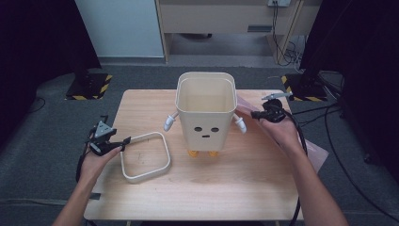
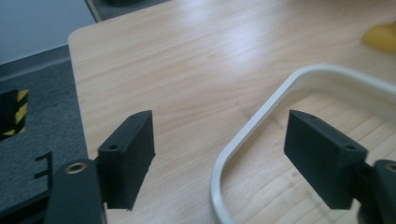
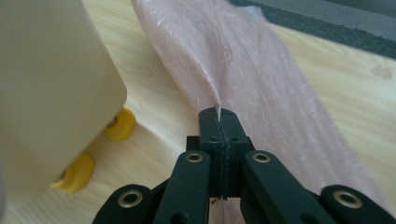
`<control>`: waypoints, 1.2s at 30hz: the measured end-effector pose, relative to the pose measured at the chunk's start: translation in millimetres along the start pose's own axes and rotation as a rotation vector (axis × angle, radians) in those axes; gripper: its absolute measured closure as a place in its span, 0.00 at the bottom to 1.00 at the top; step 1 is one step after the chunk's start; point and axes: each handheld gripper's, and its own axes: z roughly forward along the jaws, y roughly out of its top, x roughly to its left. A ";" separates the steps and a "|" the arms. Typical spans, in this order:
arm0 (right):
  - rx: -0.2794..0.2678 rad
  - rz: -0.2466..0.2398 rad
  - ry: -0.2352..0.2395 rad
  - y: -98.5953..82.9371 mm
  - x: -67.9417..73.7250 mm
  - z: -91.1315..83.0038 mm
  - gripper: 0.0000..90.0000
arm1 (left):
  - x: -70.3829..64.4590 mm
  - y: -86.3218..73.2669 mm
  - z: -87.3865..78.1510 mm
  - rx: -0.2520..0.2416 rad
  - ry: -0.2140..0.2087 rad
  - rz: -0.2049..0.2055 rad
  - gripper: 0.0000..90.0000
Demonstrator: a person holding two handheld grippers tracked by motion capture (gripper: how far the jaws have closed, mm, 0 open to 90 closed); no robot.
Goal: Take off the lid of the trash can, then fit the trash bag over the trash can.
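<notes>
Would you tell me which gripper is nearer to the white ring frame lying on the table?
Left. The left gripper has its open jaws straddling the edge of the white ring frame. The right gripper is across the bin, pinching the pink bag.

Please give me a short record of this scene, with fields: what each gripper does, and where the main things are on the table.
left gripper: open, jaws either side of the ring's edge
right gripper: shut on the pink bag
pink bag: thin plastic, lies at the table's right side, pinched at a fold
bin: cream, upright, face on front, yellow feet, mid-table
ring: cream frame, flat on the table, left of the bin
</notes>
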 end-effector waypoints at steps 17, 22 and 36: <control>0.023 -0.079 0.050 117.8 12.9 -8.1 1.00 | -6.2 120.7 -8.9 -0.139 -0.086 0.019 0.12; 0.020 -0.099 0.057 145.0 18.6 -10.4 1.00 | -3.1 152.1 -15.9 -0.179 -0.100 0.032 0.12; 0.012 -0.160 0.092 217.8 44.9 2.3 1.00 | -26.1 245.0 -9.0 -0.284 -0.226 0.080 0.12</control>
